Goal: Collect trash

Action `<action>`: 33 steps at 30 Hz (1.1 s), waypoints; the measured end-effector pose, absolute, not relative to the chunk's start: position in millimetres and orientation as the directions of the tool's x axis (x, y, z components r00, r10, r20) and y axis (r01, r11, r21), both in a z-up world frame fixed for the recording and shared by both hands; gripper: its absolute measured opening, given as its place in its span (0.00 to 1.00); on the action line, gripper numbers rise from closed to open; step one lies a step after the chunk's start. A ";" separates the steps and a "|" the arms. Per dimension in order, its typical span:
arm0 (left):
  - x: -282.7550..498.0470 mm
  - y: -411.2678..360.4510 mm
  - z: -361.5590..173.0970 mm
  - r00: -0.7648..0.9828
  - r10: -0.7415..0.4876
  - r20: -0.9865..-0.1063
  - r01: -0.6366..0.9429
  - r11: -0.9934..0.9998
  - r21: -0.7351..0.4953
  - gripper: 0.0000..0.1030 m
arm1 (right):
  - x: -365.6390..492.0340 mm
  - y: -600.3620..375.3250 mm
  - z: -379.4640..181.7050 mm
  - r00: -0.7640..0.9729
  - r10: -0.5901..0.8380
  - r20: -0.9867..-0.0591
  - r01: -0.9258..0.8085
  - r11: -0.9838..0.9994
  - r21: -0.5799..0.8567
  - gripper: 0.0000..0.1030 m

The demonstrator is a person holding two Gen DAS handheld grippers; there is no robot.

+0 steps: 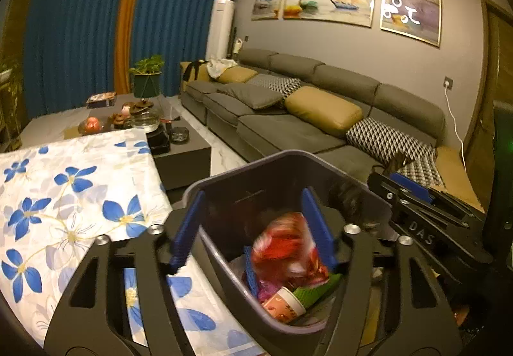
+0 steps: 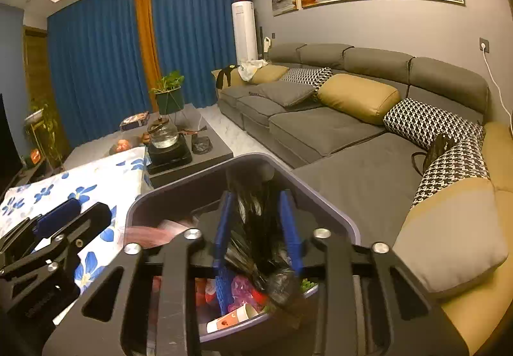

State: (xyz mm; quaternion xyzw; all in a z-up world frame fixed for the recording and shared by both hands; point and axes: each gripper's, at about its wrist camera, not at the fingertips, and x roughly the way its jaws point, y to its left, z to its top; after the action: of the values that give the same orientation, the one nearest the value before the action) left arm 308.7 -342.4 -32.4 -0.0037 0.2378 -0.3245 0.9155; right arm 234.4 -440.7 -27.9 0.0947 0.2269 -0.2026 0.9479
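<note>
The left gripper (image 1: 253, 224) is spread over the bin (image 1: 288, 163), a light, crinkly red wrapper (image 1: 288, 247) loose between its jaws. The right gripper (image 2: 258, 227) stands partly apart around a soft black bag (image 2: 256, 227); pinch its bunched middle.

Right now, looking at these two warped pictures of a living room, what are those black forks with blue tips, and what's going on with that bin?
Nothing here is a robot. A person carries two handheld grabbers, each with a wide-angle camera looking along its fingers, which bends the room.

One picture is from the left grabber, the other from the right grabber. Both hang over a grey bin beside a table with a flowered cloth.

A red wrapper, blurred, sits between the left fingers, which are open and seemingly not pressing it. A crinkled black bag is between the right fingers; grip unclear. A paper cup already lies in the bin.
</note>
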 end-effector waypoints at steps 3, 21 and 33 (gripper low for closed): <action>309.8 -330.2 -32.4 0.703 -0.565 -0.433 0.555 0.816 -0.163 0.75 | 230.2 -438.7 -23.8 0.820 -0.347 -0.455 0.428 0.899 0.086 0.49; 233.6 -221.4 -11.5 0.856 -0.323 -0.404 0.348 0.937 -0.011 0.93 | 157.0 -331.4 -1.7 0.861 -0.367 -0.354 0.388 0.922 -0.011 0.95; 170.3 -122.9 -2.8 0.889 -0.218 -0.402 0.234 0.972 -0.009 0.93 | 97.8 -239.5 -0.4 0.874 -0.349 -0.338 0.359 0.933 -0.035 0.95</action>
State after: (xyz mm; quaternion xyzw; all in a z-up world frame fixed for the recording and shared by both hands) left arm 170.3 -122.9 -2.8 0.0198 0.2044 -0.1164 0.9717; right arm 97.8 -239.5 -0.4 0.0146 0.1717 -0.1828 0.9679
